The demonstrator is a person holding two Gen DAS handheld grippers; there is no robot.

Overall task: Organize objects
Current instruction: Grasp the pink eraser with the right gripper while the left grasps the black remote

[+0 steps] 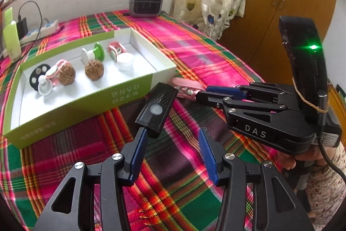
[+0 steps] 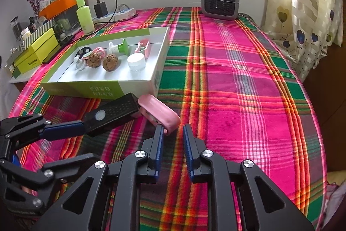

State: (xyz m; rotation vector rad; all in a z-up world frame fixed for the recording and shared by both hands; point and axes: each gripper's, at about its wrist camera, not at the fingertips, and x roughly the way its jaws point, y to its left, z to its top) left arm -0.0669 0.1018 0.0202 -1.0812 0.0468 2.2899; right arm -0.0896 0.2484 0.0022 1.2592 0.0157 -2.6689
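Sorting is judged partly done: the green-and-white box (image 2: 97, 88) already holds two walnuts (image 2: 110, 65), a white jar (image 2: 136, 62) and several small items, while a black device (image 2: 112, 112) and a pink oblong case (image 2: 159, 110) remain outside, just before its front wall. The right gripper (image 2: 173, 129) is pinched on the case's near end. The left gripper (image 1: 173, 132) stands part-spread with the device against one finger; a firm grip cannot be confirmed.
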